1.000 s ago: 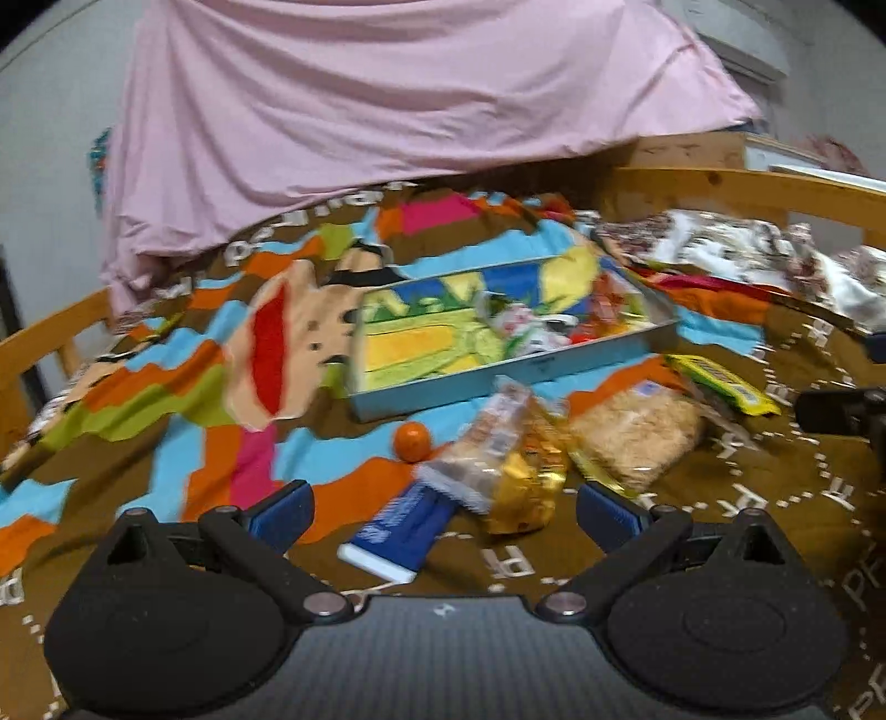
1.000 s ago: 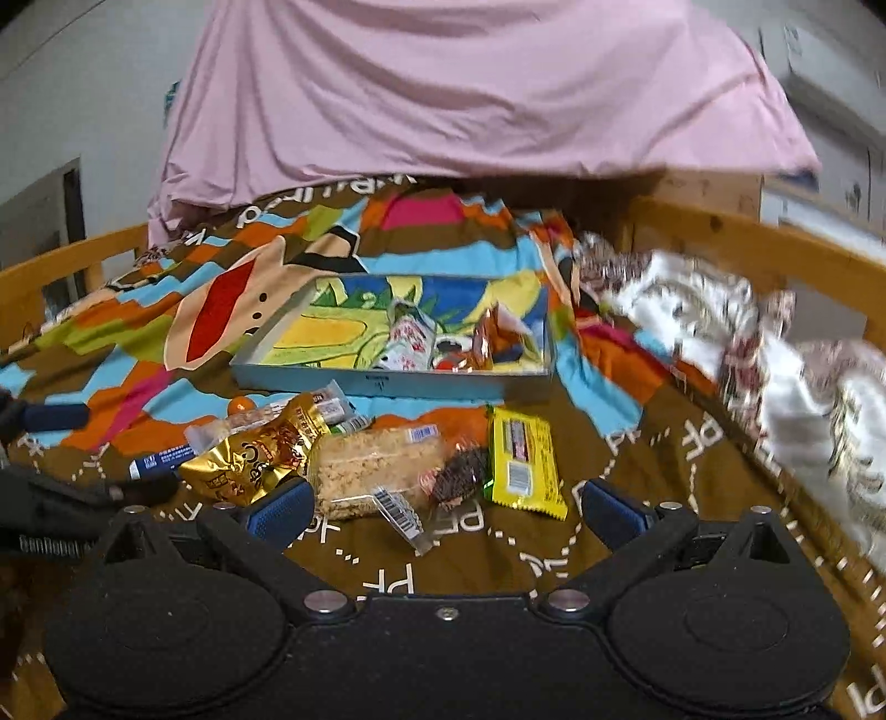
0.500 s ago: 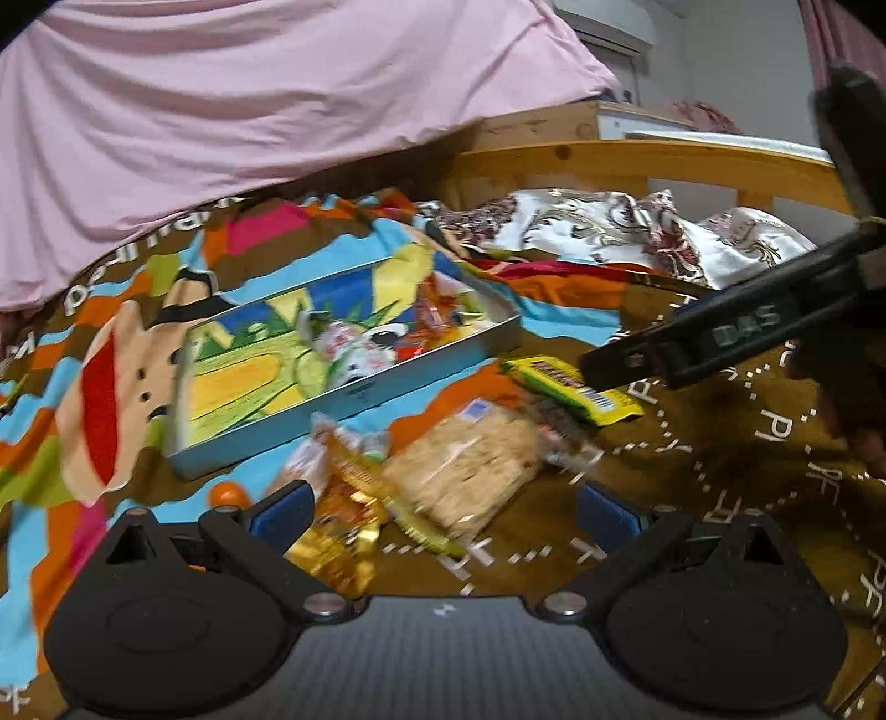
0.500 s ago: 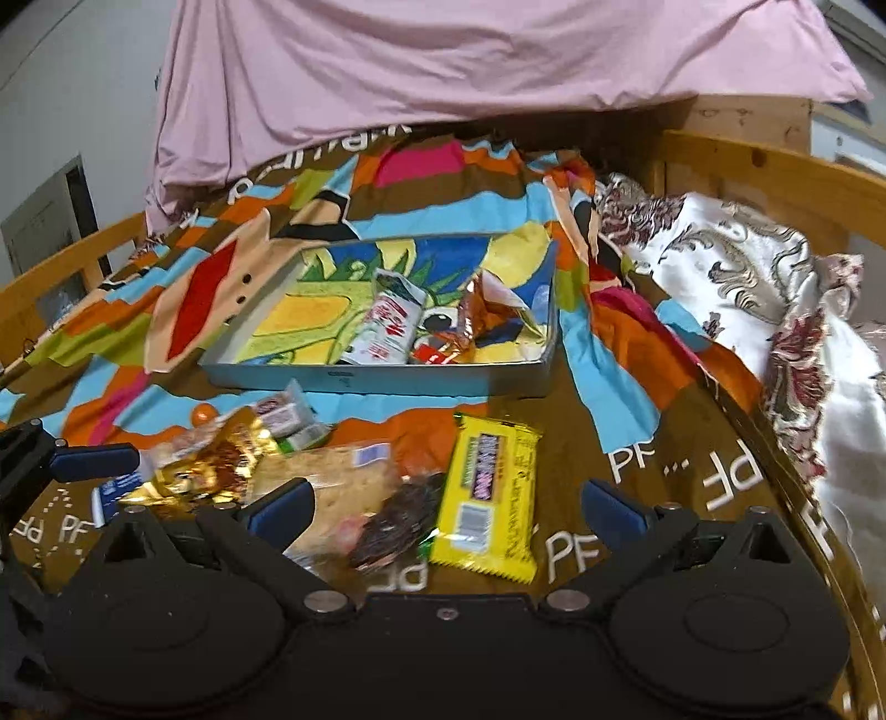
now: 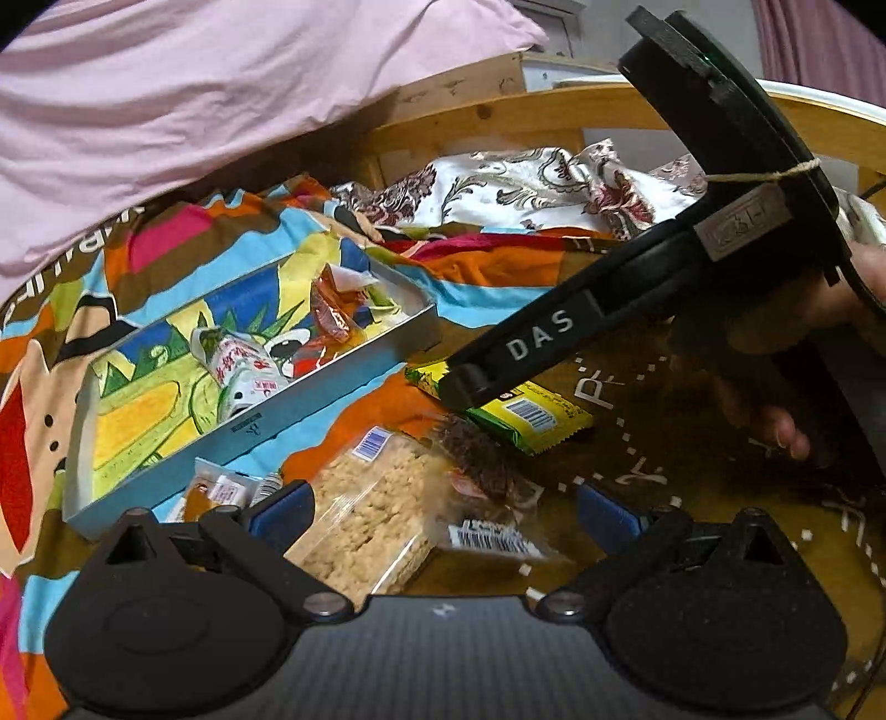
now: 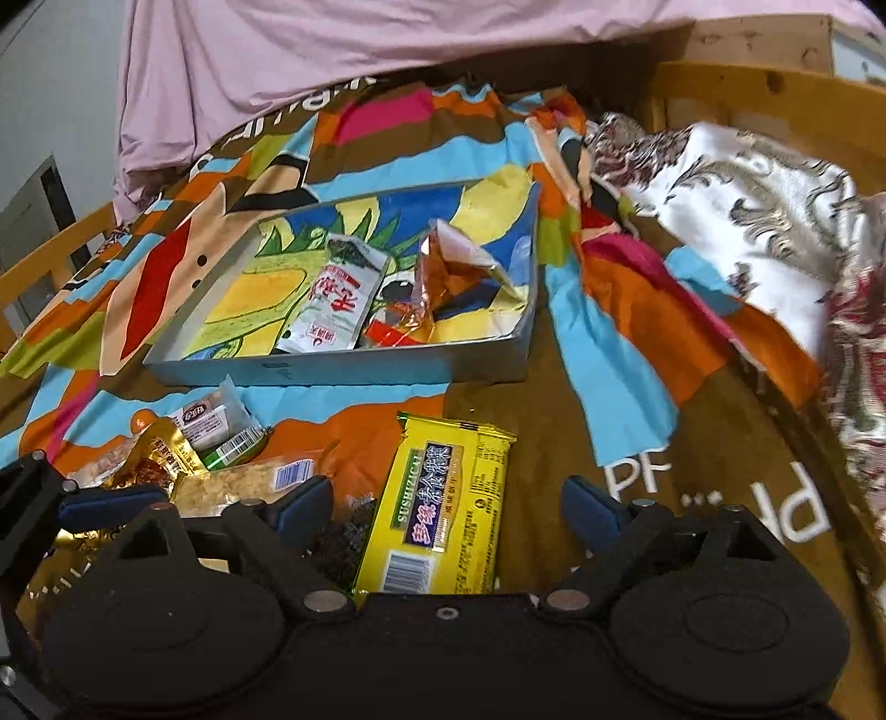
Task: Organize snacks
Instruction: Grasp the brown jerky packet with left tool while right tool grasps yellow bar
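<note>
A grey tray (image 6: 354, 371) with a colourful bottom lies on the bed and holds a white packet (image 6: 338, 302) and an orange wrapper (image 6: 443, 277). A yellow packet (image 6: 443, 509) lies in front of it, between the open fingers of my right gripper (image 6: 448, 509), just above it. My left gripper (image 5: 443, 515) is open over a clear pack of crumbly bars (image 5: 365, 515) and a dark snack packet (image 5: 482, 471). The right gripper's body (image 5: 581, 332) hangs over the yellow packet (image 5: 531, 412) in the left wrist view. A gold packet (image 6: 155, 459) lies to the left.
A patterned bedsheet (image 6: 626, 387) covers the bed. A white floral cloth (image 6: 775, 221) is bunched at the right. A pink cover (image 6: 332, 50) hangs at the back. Wooden bed rails (image 6: 747, 94) run around the edges.
Both grippers have moved forward and down toward the snack pile. The right gripper now straddles the yellow packet; the left has swung right over the crumbly bars.
</note>
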The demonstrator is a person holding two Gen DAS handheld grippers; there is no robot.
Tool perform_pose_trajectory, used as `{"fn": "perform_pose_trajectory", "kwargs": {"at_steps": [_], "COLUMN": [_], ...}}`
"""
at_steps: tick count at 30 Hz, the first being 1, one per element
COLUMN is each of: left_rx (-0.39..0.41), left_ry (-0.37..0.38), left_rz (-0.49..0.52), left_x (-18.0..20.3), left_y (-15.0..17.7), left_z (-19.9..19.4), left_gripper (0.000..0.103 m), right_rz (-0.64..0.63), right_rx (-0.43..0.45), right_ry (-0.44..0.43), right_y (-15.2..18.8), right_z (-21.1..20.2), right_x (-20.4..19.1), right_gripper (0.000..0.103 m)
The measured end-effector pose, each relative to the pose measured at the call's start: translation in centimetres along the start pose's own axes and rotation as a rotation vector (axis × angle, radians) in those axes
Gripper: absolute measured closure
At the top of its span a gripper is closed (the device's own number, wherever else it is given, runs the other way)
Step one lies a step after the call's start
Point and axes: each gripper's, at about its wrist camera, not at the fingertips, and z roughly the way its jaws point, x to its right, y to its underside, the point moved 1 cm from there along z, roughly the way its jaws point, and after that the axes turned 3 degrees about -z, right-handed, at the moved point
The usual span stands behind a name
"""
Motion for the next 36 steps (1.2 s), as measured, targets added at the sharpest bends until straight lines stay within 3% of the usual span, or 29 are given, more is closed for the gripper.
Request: {"fn": "perform_pose_trajectory", "kwargs": {"at_steps": [5, 8, 10, 12, 18, 22, 31, 36], "left_rx": [-0.033, -0.051, -0.067, -0.086, -0.089, -0.095, -0.099, -0.116], "left_ry": [0.019, 0.024, 0.015, 0.010, -0.028, -0.038, -0.103, -0.099], "left_rz": [-0.036, -0.014, 0.025, 0.066, 0.141, 0.175, 0.202, 0.219], "left_x": [-0.3, -0.1, 0.5, 1.1, 2.3, 2.8, 3.3, 3.3], "left_y": [-0.3, -0.4, -0.5, -0.4, -0.7, -1.0, -2.2, -2.5], "left_z": [1.1, 1.5, 1.8, 2.1, 2.3, 2.5, 4.3, 5.2], "left_gripper": [0.002, 0.012, 0.024, 0.032, 0.050, 0.050, 0.035, 0.037], "right_rz": [0.005, 0.023, 0.031, 0.022, -0.049, -0.107, -0.092, -0.095], "right_rx": [-0.035, -0.048, -0.053, -0.066, -0.090, -0.104, -0.115, -0.118], "right_ry": [0.006, 0.007, 0.013, 0.016, 0.057, 0.090, 0.061, 0.051], "right_y": [-0.4, -0.4, -0.4, -0.3, -0.1, 0.2, 0.2, 0.2], "right_z": [1.3, 1.4, 1.2, 1.1, 0.1, -0.7, -0.8, -0.6], "right_x": [0.0, 0.3, 0.5, 0.6, 1.0, 1.7, 2.5, 2.7], "right_gripper": [0.026, 0.030, 0.037, 0.050, 0.052, 0.052, 0.051, 0.050]}}
